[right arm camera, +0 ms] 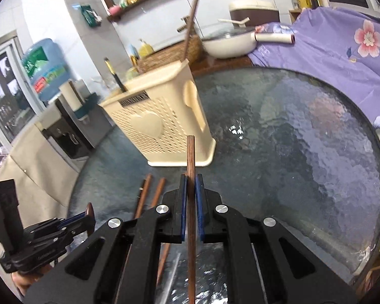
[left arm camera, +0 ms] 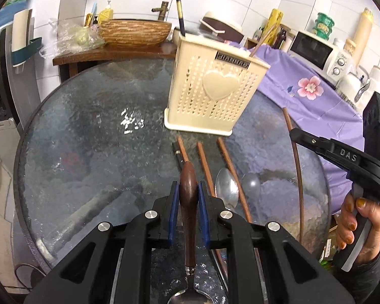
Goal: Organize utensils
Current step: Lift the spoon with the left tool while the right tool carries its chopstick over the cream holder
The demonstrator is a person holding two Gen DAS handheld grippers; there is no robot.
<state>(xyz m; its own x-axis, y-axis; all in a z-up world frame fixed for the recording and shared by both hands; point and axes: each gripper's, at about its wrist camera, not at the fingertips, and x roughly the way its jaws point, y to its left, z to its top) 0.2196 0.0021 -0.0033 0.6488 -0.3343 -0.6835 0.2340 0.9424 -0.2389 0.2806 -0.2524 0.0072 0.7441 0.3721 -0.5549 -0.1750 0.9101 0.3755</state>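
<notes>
A cream perforated utensil holder [left arm camera: 215,86] with a heart on its side stands on the round glass table [left arm camera: 88,152]; it also shows in the right wrist view [right arm camera: 164,126]. It holds a black-handled utensil [left arm camera: 181,17] and a brown chopstick [right arm camera: 190,25]. My left gripper [left arm camera: 188,197] is shut on a spoon with a brown wooden handle [left arm camera: 188,190]. My right gripper [right arm camera: 190,202] is shut on a brown chopstick [right arm camera: 190,157], which also shows at the right of the left wrist view [left arm camera: 297,152]. Loose chopsticks [left arm camera: 205,162] and a metal spoon [left arm camera: 226,190] lie on the table before the holder.
A purple flowered cloth [left arm camera: 304,86] covers a surface to the right, with a white microwave [left arm camera: 319,53] on it. A woven basin [left arm camera: 136,31] and a tap stand behind the table. A white pan [right arm camera: 230,43] and a water dispenser [right arm camera: 45,68] show in the right wrist view.
</notes>
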